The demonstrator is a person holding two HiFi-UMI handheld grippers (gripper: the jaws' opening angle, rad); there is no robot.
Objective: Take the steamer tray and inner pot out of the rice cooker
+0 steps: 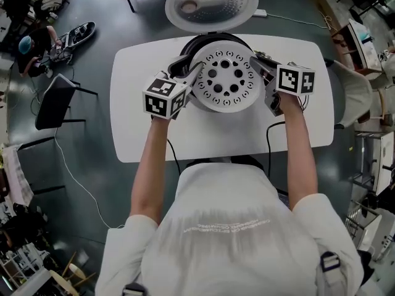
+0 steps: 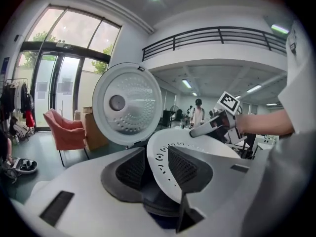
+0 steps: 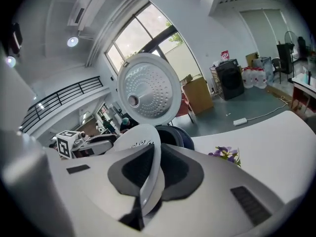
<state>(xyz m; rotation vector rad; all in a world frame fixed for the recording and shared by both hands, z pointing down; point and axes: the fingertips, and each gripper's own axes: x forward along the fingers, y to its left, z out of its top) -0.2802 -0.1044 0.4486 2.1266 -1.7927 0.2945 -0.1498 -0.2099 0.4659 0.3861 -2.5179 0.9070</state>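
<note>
The white steamer tray [image 1: 225, 79], round and full of holes, hangs just above the dark rice cooker [image 1: 185, 51]. The cooker's white lid [image 1: 212, 4] stands open behind. My left gripper [image 1: 192, 73] holds the tray's left rim and my right gripper [image 1: 262, 73] its right rim. In the left gripper view the tilted tray [image 2: 197, 149] runs between the left gripper [image 2: 160, 171] pads. In the right gripper view the thin rim [image 3: 143, 142] is pinched in the right gripper [image 3: 150, 174]. The tray hides the inner pot.
The cooker stands at the back middle of a white table [image 1: 142, 128]. A black chair [image 1: 52, 100] stands on the floor at the left and a white power strip [image 1: 259, 13] lies behind the table. A flower print [image 3: 224, 154] marks the tabletop to the right.
</note>
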